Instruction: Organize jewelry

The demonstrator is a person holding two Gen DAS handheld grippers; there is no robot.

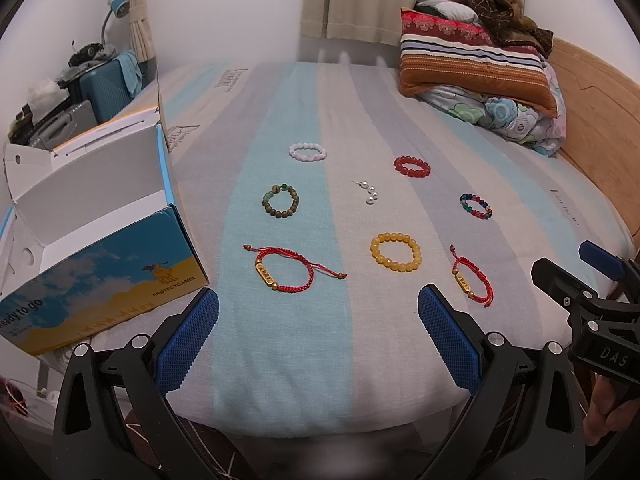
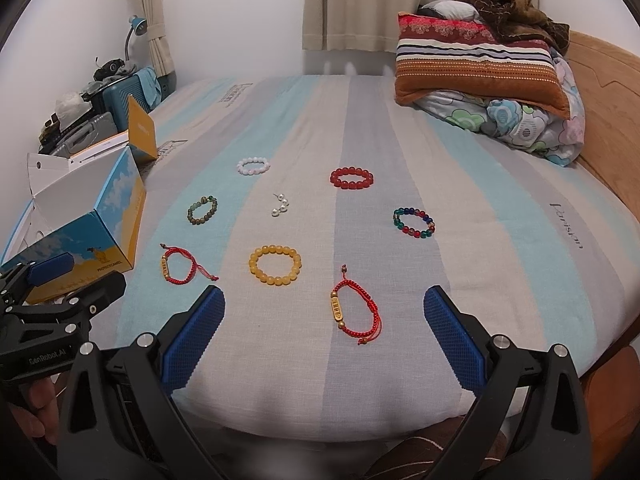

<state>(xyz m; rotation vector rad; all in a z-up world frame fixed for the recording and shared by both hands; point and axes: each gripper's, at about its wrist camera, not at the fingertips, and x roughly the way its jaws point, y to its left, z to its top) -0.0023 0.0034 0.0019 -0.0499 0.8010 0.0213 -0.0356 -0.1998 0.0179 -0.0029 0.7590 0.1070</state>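
Several bracelets lie spread on the striped bed sheet point(image 1: 280, 340): a pale pink one point(image 1: 308, 152), a red bead one point(image 1: 412, 166), a green-brown one point(image 1: 281, 201), a multicolour one point(image 1: 475, 205), a yellow one point(image 1: 395, 255), two red cord ones with gold tags point(image 1: 282, 274) point(image 2: 354, 308), and a pearl piece point(image 1: 369, 192). An open blue and yellow box point(image 1: 100, 248) stands at the left. My left gripper point(image 1: 318, 320) is open and empty at the near bed edge. My right gripper point(image 2: 324, 320) is open and empty, just short of a red cord bracelet.
A striped pillow point(image 1: 476, 64) on folded bedding sits at the far right by the wooden headboard point(image 1: 592, 120). Suitcases point(image 1: 104, 88) and a lamp stand beyond the bed at the left. Curtains hang behind.
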